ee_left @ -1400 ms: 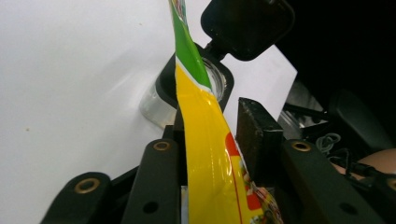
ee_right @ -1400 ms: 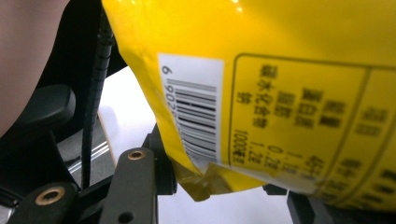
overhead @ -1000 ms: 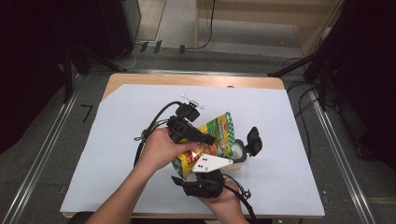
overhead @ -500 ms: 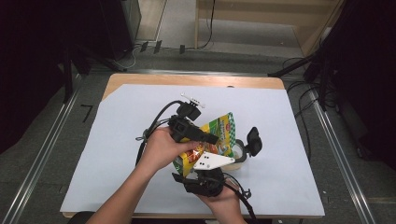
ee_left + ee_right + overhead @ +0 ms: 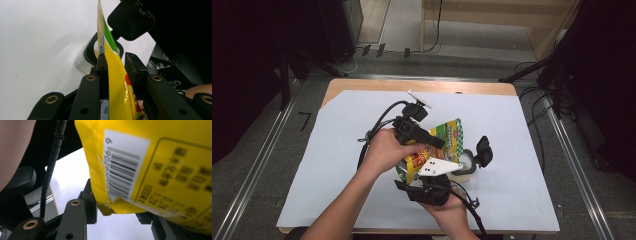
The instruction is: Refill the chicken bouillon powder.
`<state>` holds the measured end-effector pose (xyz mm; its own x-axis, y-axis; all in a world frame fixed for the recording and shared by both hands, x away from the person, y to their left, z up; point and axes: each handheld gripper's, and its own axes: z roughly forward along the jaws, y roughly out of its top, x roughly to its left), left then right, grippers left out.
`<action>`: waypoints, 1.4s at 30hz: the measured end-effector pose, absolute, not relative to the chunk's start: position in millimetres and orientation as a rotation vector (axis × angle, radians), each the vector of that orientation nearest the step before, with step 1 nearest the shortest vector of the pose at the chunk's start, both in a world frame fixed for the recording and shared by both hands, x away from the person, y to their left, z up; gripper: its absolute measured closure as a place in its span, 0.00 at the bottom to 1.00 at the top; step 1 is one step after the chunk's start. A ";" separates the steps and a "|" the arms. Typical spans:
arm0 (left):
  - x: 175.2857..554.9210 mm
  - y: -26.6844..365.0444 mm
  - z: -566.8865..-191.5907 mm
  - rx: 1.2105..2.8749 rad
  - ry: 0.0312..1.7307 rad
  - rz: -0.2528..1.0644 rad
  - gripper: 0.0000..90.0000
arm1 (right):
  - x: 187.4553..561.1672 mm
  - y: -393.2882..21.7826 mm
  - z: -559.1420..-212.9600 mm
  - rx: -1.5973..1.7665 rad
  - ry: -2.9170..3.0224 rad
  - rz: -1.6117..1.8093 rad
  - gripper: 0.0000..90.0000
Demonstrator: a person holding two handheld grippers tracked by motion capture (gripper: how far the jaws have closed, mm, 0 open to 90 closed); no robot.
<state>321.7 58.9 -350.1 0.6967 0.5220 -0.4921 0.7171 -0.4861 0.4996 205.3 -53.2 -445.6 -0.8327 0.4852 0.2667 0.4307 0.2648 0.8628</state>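
Two grippers hold a yellow snack bag over a clear container with a black flip lid

Left gripper (image 5: 113,65) pinches the bag's (image 5: 117,82) upper edge, though its jaws have just closed a little further. Right gripper (image 5: 117,213) grips the bottom corner of the bag (image 5: 434,147), mid-table near the front edge, touching the container (image 5: 464,165), whose lid (image 5: 131,18) stands open at right

lab, dark curtains (image 5: 247,75), floor cables (image 5: 437,30)

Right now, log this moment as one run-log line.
left gripper: shut on yellow-green plastic snack bag | right gripper: holds bag's bottom corner | clear open-lidded container: beneath bag
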 end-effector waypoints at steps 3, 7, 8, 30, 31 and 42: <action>320.9 58.0 -348.8 2.190 0.936 -0.347 0.83 | 205.7 -53.3 -447.1 0.884 2.452 1.638 0.68; 319.2 56.8 -348.4 2.191 0.919 -0.340 0.83 | 205.2 -54.3 -447.1 0.877 2.456 1.631 0.69; 319.1 56.9 -348.5 2.190 0.919 -0.339 0.83 | 205.1 -54.4 -447.3 0.874 2.459 1.627 0.69; 318.2 60.4 -348.8 2.185 0.900 -0.313 0.78 | 206.8 -55.3 -447.2 0.867 2.454 1.644 0.69; 318.0 60.4 -348.8 2.185 0.899 -0.312 0.77 | 206.9 -55.3 -447.4 0.866 2.454 1.643 0.69; 318.9 61.3 -349.7 2.177 0.911 -0.322 0.78 | 207.1 -55.3 -447.4 0.857 2.458 1.639 0.69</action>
